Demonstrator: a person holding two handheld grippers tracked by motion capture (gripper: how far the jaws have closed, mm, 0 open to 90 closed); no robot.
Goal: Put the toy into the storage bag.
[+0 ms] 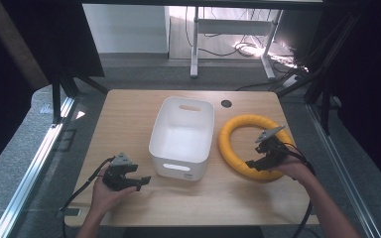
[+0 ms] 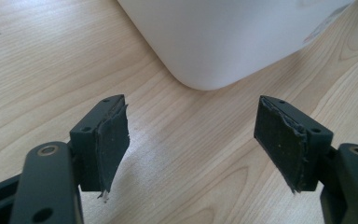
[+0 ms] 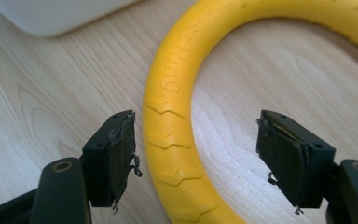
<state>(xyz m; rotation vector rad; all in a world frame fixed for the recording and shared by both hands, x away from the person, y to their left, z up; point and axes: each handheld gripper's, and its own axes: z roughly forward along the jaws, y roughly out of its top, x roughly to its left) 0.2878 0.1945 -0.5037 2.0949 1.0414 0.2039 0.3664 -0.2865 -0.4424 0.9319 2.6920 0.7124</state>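
Yellow foam ring [image 3: 177, 140] flat on the wooden table [image 1: 129, 114], running between the wide-apart jaws of the right gripper [image 3: 196, 149], untouched by either pad; left gripper [image 2: 191, 140] likewise spread, white bin [image 2: 223, 37] just ahead.

A white bin [image 1: 182, 136] stands mid-table [image 1: 129, 114], with 1 black grommet [image 1: 226, 103] behind it.

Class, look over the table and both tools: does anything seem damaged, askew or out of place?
The pads on the right tool are frayed, with loose shreds hanging off. The left tool has ragged pad edges too. The yellow ring and white bin lie flat on the table, nothing spilled.
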